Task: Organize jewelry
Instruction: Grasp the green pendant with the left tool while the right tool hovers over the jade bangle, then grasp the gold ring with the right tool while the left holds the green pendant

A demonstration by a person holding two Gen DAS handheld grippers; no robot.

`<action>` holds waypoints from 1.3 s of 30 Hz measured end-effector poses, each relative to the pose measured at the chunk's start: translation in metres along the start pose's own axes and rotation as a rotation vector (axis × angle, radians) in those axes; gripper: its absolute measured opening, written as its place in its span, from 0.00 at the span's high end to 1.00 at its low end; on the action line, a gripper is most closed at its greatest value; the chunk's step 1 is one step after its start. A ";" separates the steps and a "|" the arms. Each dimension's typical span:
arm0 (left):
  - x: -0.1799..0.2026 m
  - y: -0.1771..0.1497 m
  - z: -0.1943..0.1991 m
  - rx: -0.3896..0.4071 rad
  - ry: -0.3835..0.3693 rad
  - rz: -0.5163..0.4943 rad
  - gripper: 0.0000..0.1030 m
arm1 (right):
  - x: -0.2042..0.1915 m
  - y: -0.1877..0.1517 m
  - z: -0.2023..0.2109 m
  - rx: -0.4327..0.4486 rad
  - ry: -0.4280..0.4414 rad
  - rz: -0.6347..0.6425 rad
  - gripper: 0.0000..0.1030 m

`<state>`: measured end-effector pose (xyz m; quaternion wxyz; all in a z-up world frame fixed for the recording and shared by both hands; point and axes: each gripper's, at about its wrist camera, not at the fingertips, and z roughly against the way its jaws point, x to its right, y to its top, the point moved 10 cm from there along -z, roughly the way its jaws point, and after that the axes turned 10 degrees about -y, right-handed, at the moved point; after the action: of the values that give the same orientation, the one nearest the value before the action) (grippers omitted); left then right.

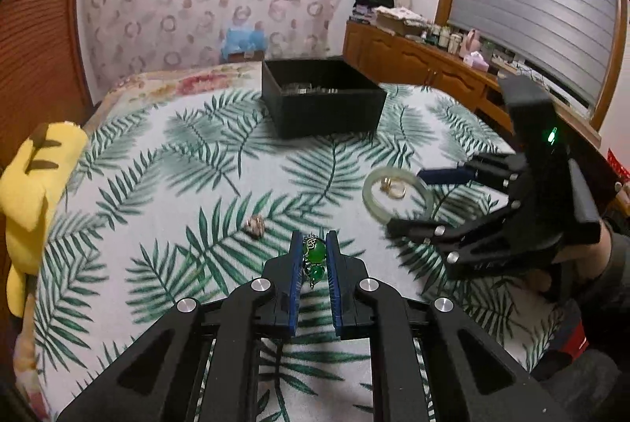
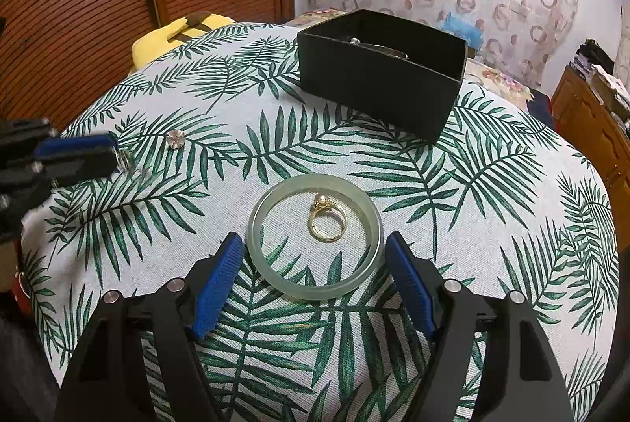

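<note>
**Green pendant gripped, box straight ahead**

The green-stone pendant (image 1: 314,259) sits clamped between the blue pads of the left tool (image 1: 314,252), its long axis running along the fingers, larger stone toward the tips and smaller one behind it. It appears lifted just clear of the leaf-print cloth (image 1: 197,185) on the bed, though how far cannot be told.

The landmark is the open black box (image 1: 323,97), where some jewelry already lies. From the pendant, the box is dead ahead and well apart, further up the bed. The coming move, I judge, is a forward carry along the tool's own pointing line, ending above the box's near wall, then a release.

The pale jade bangle (image 2: 315,237) lies flat on the cloth on the near side of the box, with a gold ring (image 2: 327,221) lying inside its hoop. The right tool (image 2: 315,288) hovers at the bangle's near edge, its pads spread wide on either side of it and touching nothing. This hand is nearer to the bangle; the left is the one loaded for the box.

A small silvery flower-shaped piece (image 2: 175,138) rests on the cloth, near side of the box and left of the bangle, close to the left tool.
</note>
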<state>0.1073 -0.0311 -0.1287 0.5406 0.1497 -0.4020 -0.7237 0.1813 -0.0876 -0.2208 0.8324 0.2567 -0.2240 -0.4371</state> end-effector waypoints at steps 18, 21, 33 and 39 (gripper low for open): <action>0.004 0.059 0.007 0.093 -0.008 -0.049 0.90 | -0.001 0.000 0.001 0.005 -0.007 0.001 0.30; 0.001 0.062 0.007 0.096 -0.006 -0.048 0.90 | -0.003 0.001 0.004 0.020 0.012 0.001 0.30; -0.015 0.091 -0.002 0.122 0.004 -0.059 0.90 | 0.020 0.055 0.022 0.120 0.010 -0.005 0.44; -0.019 0.093 -0.016 0.104 0.003 -0.056 0.90 | 0.022 0.054 0.012 0.102 0.022 0.008 0.90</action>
<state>0.1867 -0.0293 -0.0742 0.5121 0.1901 -0.4340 -0.7164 0.2189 -0.0821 -0.1748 0.8224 0.3027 -0.2377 -0.4188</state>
